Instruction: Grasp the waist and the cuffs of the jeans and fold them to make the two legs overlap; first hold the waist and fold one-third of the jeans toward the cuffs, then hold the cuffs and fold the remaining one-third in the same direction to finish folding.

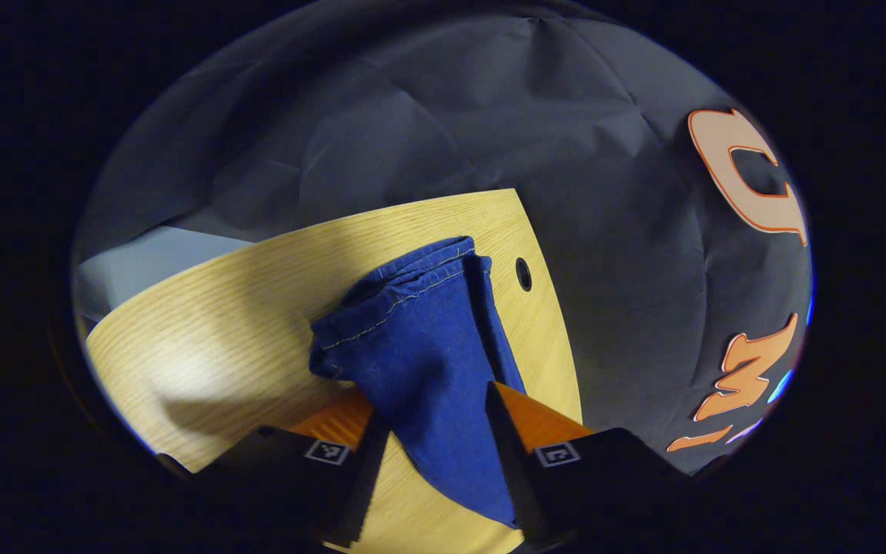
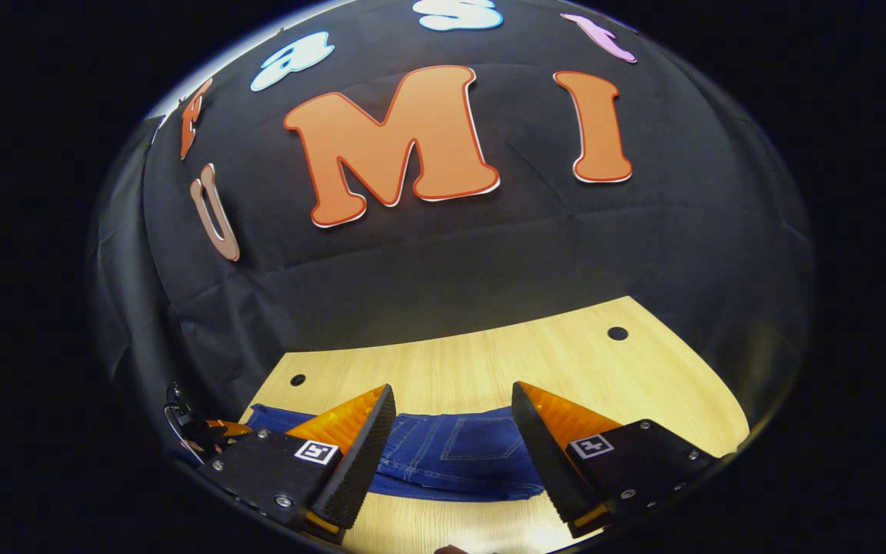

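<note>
Blue denim runs between the fingers of the left tongs (image 1: 431, 431) in the left gripper view: a bunched length of the jeans (image 1: 420, 338) passes through the gap, its stitched hem end lying ahead on the pale wood-grain desk (image 1: 220, 346). The cloth fills the space between the two fingers and both seem to press on it, so these tongs look closed on the denim. A small round hole (image 1: 523, 274) sits in the desk just beside the hem.

In the right gripper view the right tongs (image 2: 454, 431) stand wide apart with nothing between the fingers, hovering above the desk (image 2: 489, 362). Past them the jeans (image 2: 451, 454) lie flat on the wood, a back pocket facing up, near the desk's near edge. At the far left of that view, part of the other tongs (image 2: 197, 431) shows at the end of the denim.
</note>
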`<action>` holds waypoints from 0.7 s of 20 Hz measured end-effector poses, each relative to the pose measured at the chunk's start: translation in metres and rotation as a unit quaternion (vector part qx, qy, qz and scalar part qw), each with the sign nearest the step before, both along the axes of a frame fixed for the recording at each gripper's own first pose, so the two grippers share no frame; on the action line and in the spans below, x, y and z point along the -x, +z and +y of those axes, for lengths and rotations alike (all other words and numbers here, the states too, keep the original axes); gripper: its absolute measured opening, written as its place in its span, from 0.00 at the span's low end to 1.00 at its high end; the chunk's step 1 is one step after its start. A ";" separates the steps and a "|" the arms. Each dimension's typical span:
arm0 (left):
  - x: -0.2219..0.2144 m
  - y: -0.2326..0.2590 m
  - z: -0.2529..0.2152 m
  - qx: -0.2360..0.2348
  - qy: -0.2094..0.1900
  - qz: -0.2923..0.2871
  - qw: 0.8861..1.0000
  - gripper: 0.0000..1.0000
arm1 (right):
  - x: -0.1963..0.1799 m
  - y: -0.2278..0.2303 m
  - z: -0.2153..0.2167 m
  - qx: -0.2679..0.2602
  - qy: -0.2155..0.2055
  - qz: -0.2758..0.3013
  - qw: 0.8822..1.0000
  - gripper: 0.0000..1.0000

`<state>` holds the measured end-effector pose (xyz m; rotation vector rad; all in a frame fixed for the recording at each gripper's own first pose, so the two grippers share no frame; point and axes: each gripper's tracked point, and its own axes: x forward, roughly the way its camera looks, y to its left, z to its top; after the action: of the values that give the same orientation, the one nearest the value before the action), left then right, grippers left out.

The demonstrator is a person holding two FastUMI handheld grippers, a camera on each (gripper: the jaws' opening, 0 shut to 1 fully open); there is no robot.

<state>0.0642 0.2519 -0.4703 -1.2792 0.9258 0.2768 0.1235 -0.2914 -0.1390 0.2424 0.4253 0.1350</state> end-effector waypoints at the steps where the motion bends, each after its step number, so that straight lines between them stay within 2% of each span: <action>1: -0.003 -0.006 -0.004 0.009 0.002 0.007 1.000 0.55 | 0.004 0.000 -0.003 0.001 -0.006 0.002 1.000 0.94; 3: 0.000 -0.005 0.000 0.013 0.022 0.014 1.000 0.08 | 0.013 -0.002 -0.011 0.002 -0.013 0.006 1.000 0.94; 4: -0.021 -0.032 -0.006 0.005 0.025 0.008 1.000 0.09 | 0.016 -0.002 -0.016 0.003 -0.018 0.007 1.000 0.94; 5: -0.004 0.001 -0.004 0.003 0.020 -0.010 1.000 0.04 | 0.017 0.001 -0.019 0.001 -0.018 0.003 1.000 0.94; 9: -0.011 0.040 -0.004 -0.030 0.008 -0.049 0.998 0.04 | 0.011 0.010 -0.032 -0.008 -0.022 -0.013 1.000 0.94; 14: -0.013 0.097 -0.021 -0.078 -0.018 -0.088 0.993 0.04 | 0.007 0.018 -0.037 -0.007 0.008 -0.029 1.000 0.94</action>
<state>0.0773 0.2307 -0.3729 -1.1232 0.7613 0.1994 0.1163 -0.3286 -0.1208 0.2487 0.3696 0.1599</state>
